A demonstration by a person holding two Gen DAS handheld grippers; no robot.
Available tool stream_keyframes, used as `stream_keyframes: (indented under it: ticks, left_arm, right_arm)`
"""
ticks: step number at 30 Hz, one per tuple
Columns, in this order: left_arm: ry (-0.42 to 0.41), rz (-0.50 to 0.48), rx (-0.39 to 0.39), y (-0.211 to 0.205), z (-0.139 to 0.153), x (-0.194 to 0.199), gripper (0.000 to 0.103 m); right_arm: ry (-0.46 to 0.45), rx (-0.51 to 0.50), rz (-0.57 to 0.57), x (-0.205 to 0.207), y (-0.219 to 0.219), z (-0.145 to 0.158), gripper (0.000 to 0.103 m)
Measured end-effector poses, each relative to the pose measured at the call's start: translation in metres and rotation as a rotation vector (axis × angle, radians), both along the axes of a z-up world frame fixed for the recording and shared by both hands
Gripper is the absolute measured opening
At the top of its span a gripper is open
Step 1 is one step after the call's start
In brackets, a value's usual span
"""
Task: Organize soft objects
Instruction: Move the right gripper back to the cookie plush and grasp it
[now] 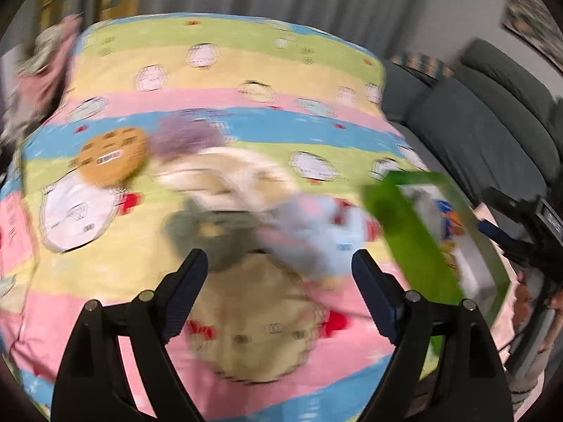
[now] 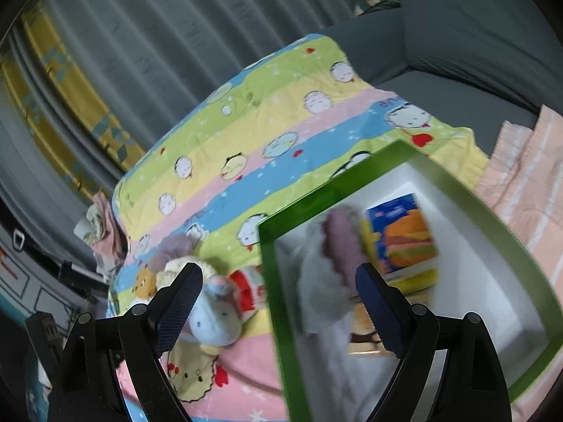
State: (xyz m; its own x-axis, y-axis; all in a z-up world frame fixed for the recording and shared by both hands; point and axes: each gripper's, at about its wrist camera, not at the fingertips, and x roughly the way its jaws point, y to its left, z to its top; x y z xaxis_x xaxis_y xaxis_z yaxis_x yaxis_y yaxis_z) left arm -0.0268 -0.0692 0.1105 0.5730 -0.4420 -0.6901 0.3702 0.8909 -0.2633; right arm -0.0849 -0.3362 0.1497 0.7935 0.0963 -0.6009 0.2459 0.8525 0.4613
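Was a striped cartoon bedsheet point(image 2: 246, 133), plush toys point(image 2: 211, 316) piled around 7 o'clock, green box point(image 2: 278, 281) at 4.

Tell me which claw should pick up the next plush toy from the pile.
Left. The left claw is open and faces the plush pile on the striped blanket. The right claw, also open and empty, points over the green box.
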Motion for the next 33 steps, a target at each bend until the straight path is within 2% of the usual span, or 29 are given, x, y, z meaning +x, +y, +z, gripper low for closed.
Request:
stream_keyframes:
  ticks: [3,5,10,12,16,21,24,26,28,32,33]
  left_arm:
    - [0.004,0.099,-0.005,0.038,-0.007,0.004,0.087]
    - [0.003,0.159,-0.016,0.063,-0.012,0.005,0.087]
    - [0.034,0.321,-0.082,0.122,-0.033,0.01,0.087]
    - [0.063,0.41,-0.064,0.145,-0.037,0.011,0.087]
    - [0.064,0.547,-0.045,0.181,-0.036,0.008,0.087]
    - [0.076,0.608,-0.086,0.209,-0.035,0.008,0.087]
    - [0.091,0.629,-0.089,0.218,-0.037,0.011,0.087]
    - [0.092,0.655,-0.075,0.224,-0.036,0.01,0.087]
    - [0.097,0.68,-0.081,0.233,-0.037,0.01,0.087]
    - [0.105,0.706,-0.103,0.244,-0.037,0.009,0.087]
    - [0.106,0.71,-0.102,0.246,-0.037,0.009,0.087]
  right_arm:
    - [0.0,-0.024,0.043,0.013,0.029,0.001,0.091]
    - [-0.003,-0.03,0.079,0.02,0.048,0.001,0.1]
    - [0.016,-0.032,0.178,0.043,0.105,-0.003,0.1]
    - [0.026,-0.021,0.224,0.055,0.127,-0.006,0.099]
    - [0.077,0.007,0.329,0.1,0.192,-0.015,0.1]
    - [0.122,0.043,0.4,0.161,0.265,-0.034,0.099]
    - [0.166,0.05,0.412,0.193,0.295,-0.051,0.098]
    - [0.216,0.062,0.409,0.217,0.312,-0.068,0.09]
    - [0.263,0.039,0.382,0.238,0.327,-0.083,0.086]
    - [0.261,-0.062,0.325,0.26,0.345,-0.101,0.08]
    - [0.266,-0.077,0.321,0.263,0.348,-0.105,0.075]
